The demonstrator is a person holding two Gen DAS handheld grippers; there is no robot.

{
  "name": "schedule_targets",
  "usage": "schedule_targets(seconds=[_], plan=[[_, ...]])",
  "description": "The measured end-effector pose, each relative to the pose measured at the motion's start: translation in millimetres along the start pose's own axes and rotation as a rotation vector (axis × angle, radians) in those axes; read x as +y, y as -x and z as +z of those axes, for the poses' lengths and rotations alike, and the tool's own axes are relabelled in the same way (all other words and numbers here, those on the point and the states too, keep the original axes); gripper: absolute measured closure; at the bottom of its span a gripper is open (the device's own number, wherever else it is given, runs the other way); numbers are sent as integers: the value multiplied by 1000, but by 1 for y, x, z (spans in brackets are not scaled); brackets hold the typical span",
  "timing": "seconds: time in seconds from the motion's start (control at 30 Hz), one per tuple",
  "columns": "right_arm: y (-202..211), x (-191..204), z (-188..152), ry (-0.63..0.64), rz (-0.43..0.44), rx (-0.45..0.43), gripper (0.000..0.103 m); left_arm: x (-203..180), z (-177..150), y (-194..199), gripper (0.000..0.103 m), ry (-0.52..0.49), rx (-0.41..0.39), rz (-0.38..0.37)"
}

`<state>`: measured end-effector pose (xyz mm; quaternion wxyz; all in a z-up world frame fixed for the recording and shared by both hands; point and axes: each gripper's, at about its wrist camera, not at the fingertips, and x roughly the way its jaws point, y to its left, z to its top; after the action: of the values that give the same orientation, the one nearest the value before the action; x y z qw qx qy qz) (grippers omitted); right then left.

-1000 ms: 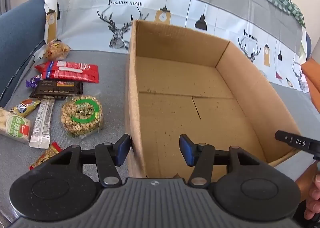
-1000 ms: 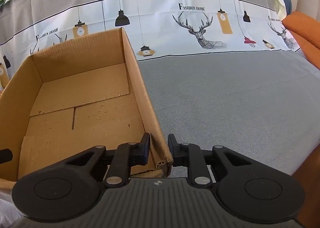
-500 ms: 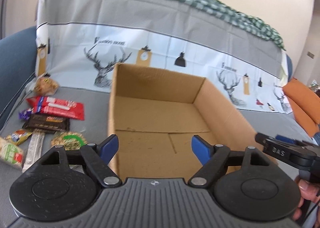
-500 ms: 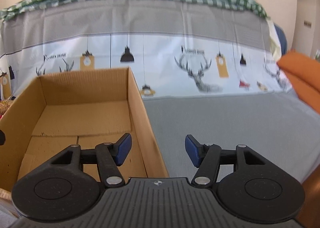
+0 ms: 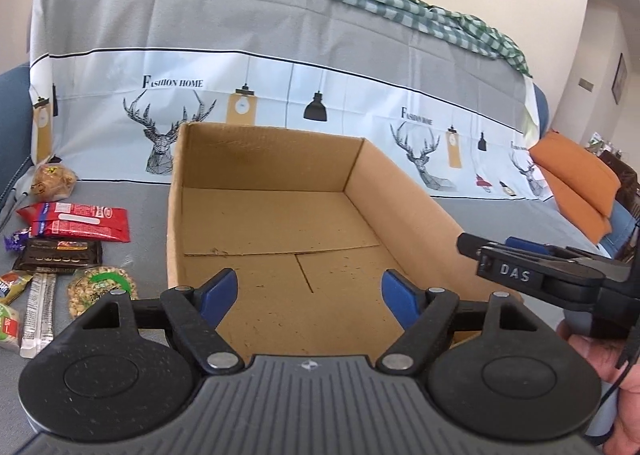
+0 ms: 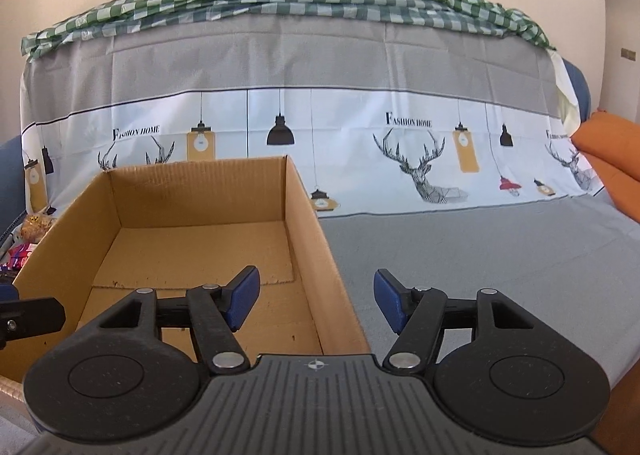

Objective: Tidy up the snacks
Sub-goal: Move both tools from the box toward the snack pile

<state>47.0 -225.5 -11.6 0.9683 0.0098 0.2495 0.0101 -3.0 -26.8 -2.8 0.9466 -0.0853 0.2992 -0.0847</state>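
Note:
An open, empty cardboard box [image 5: 404, 191] stands on the grey cover; it also shows in the right wrist view [image 6: 304, 211]. Several snacks lie left of it: a red packet [image 5: 76, 221], a dark bar [image 5: 58, 255], a round nut cake [image 5: 100, 287], a white stick [image 5: 38, 307] and a bag of nuts [image 5: 52, 181]. My left gripper [image 5: 310, 295] is open and empty, above the box's near end. My right gripper [image 6: 316, 297] is open and empty, over the box's near right wall; it shows at the right of the left wrist view [image 5: 520, 267].
The sofa back [image 6: 320, 67] with the deer-print cover rises behind the box. An orange cushion [image 5: 576, 183] lies at the far right. Grey cover [image 6: 460, 247] stretches right of the box.
Both grippers have let go of the box walls, opened wide and pulled up and back. The box stays put.

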Motion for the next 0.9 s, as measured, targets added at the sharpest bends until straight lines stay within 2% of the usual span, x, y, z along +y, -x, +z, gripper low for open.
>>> schedule_targets(seconds=[0.07,0.17,0.3,0.37,0.4,0.47,0.53,0.73,0.9], plan=[[0,0,-1,4,2,7,37,-1,0,2,28,1,-2,-14],[1,0,-1,8,15,11,37,0,0,1,44,1,7,-28],[2,2,0,19,30,18,37,2,1,0,71,20,17,-47],[2,4,-1,19,47,20,38,6,2,0,77,42,25,-57],[2,5,0,16,63,24,40,9,2,0,78,57,29,-63],[4,8,1,14,89,24,55,15,3,2,78,98,32,-77],[6,14,2,24,102,17,58,24,5,5,78,147,31,-89],[13,40,8,12,170,18,61,63,10,20,78,342,4,-77],[19,79,9,23,253,20,61,108,9,32,78,545,7,-77]])
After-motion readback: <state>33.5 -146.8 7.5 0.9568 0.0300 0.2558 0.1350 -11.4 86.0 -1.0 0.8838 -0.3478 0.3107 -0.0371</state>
